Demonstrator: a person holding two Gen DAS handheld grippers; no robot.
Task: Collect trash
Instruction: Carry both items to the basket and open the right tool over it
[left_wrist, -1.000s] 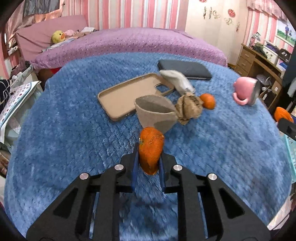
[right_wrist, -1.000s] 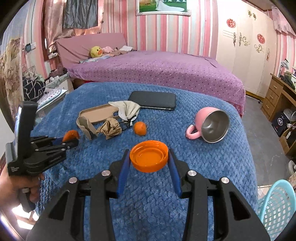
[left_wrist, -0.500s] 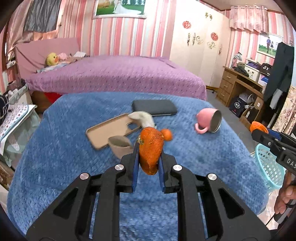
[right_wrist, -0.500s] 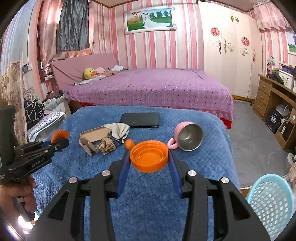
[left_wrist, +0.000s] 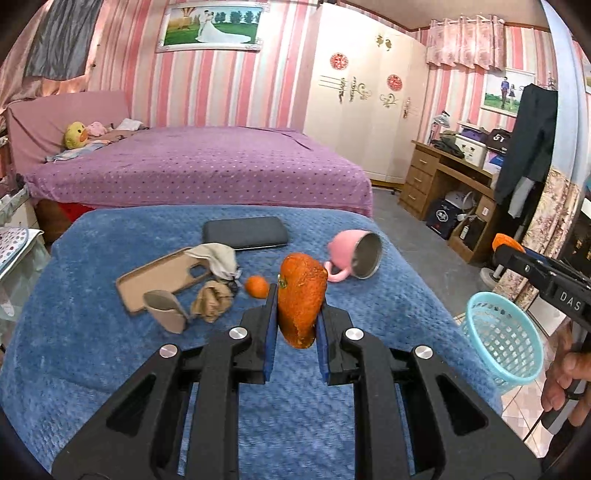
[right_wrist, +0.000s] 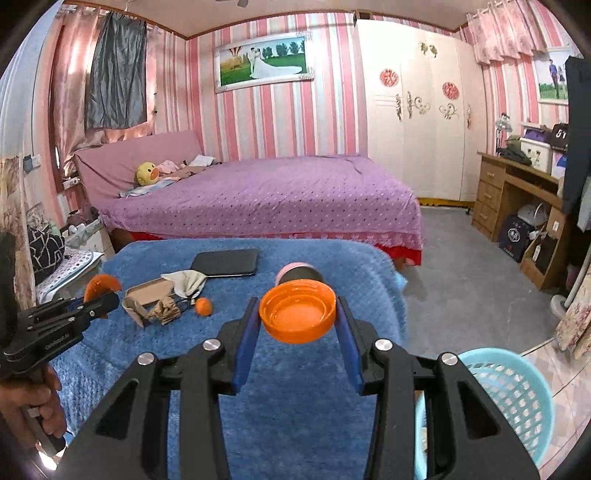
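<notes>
Left gripper (left_wrist: 295, 325): jaws narrow, clamped on a piece of orange peel (left_wrist: 301, 299), pinched across its lower half with the upper end standing free above the pads. Looks light, curved and slightly leathery; likely to bend rather than crack, so a mid-body pinch seems sound, though a dry rind could slip if squeezed near its tip. Right gripper (right_wrist: 297, 321): jaws part-way apart, closed on an orange bottle cap (right_wrist: 297, 314) across its rim, hollow side up. Rigid, smooth plastic, probably slippery; best held rim to rim as here. Both pieces carried clear above the blue-blanketed worktop (left_wrist: 92, 350). Left behind on it: a small orange fruit (left_wrist: 256, 286), a crumpled brown paper (left_wrist: 214, 301), a tan paper cup (left_wrist: 166, 312) on its side, a phone case (left_wrist: 159, 273), a pale cloth (left_wrist: 218, 258), a dark phone (left_wrist: 245, 232) and a tipped pink mug (left_wrist: 354, 254). Just beyond the worktop's edge, a light-blue basket (right_wrist: 517, 398), presumably the bin. Left wrist view: mug seen whole, basket apart from the worktop, right gripper from the side. Right wrist view: mug mostly hidden behind the cap, basket close under the jaws, left gripper with peel at the frame's left.
</notes>
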